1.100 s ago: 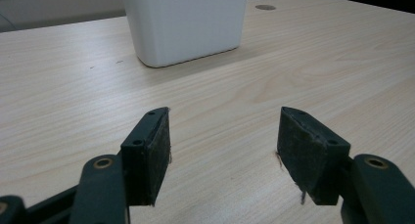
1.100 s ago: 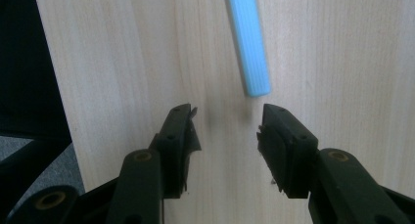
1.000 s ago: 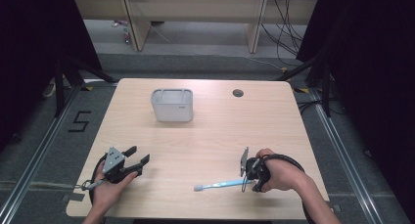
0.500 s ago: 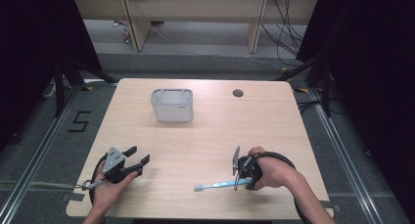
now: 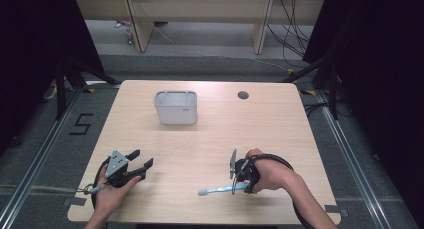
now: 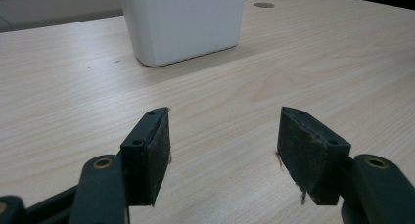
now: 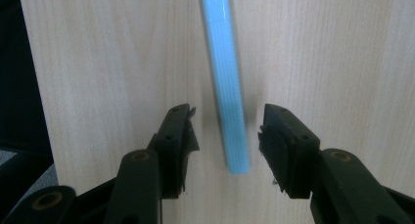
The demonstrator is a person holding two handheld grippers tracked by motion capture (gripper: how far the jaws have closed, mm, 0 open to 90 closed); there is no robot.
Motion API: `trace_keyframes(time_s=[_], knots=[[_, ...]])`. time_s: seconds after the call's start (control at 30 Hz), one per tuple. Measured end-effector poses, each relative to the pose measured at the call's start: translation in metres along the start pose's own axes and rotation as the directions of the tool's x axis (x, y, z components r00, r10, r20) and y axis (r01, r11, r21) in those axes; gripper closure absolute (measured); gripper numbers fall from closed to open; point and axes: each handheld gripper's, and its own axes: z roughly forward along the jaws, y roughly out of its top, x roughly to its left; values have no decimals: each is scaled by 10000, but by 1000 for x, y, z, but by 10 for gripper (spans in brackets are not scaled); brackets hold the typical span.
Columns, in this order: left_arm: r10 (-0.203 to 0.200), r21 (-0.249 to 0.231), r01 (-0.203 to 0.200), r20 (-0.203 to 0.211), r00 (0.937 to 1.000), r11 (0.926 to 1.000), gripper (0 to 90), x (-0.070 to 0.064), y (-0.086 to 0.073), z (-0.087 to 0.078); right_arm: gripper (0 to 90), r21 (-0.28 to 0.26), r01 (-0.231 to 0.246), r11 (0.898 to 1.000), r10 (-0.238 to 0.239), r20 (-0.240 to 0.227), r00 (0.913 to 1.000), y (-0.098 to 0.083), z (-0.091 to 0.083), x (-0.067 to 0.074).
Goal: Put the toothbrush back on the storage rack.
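A light-blue toothbrush (image 5: 220, 190) lies flat near the table's front edge, with its bristle head toward the left. My right gripper (image 5: 239, 185) stands over the handle's right end, tilted downward. In the right gripper view the handle (image 7: 226, 87) runs up between the jaws, and its end sits between the pads without touching either; the right gripper (image 7: 226, 136) is open. My left gripper (image 5: 141, 159) rests at the front left, open and with nothing between its fingers (image 6: 151, 150). It faces a white rectangular container (image 5: 175, 108) farther back.
The white container (image 6: 181, 23) stands upright on the far left-centre of the wooden table (image 5: 280, 134). A round cable hole (image 5: 243, 95) sits near the far edge. Black frame legs and cables surround the table.
My right hand has shifted left along the table's front and now has its jaws around the toothbrush handle's end. The left hand and the toothbrush have not moved.
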Motion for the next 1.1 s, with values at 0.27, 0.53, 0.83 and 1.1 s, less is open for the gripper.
trace_keyframes(time_s=[0.27, 0.53, 0.83, 1.1], knots=[[4, 18, -4, 2, 10000, 10000, 364, 0, 0, 0, 553, 36, 375, 9993, -375, -56, 9993, 10, 1, -1], [6, 23, -6, 12, 10000, 10000, 365, -1, 0, 0, 559, -23, 818, 9966, -818, -26, 9966, 18, 5, -4], [6, 24, -6, 20, 10000, 10000, 365, -1, 0, 0, 575, 7, 713, 9975, -713, -69, 9974, 29, 6, -2], [53, -24, -53, 54, 10000, 10000, 364, -1, 0, 1, 594, -194, 923, 9955, -925, -134, 9956, 35, 9, -3]])
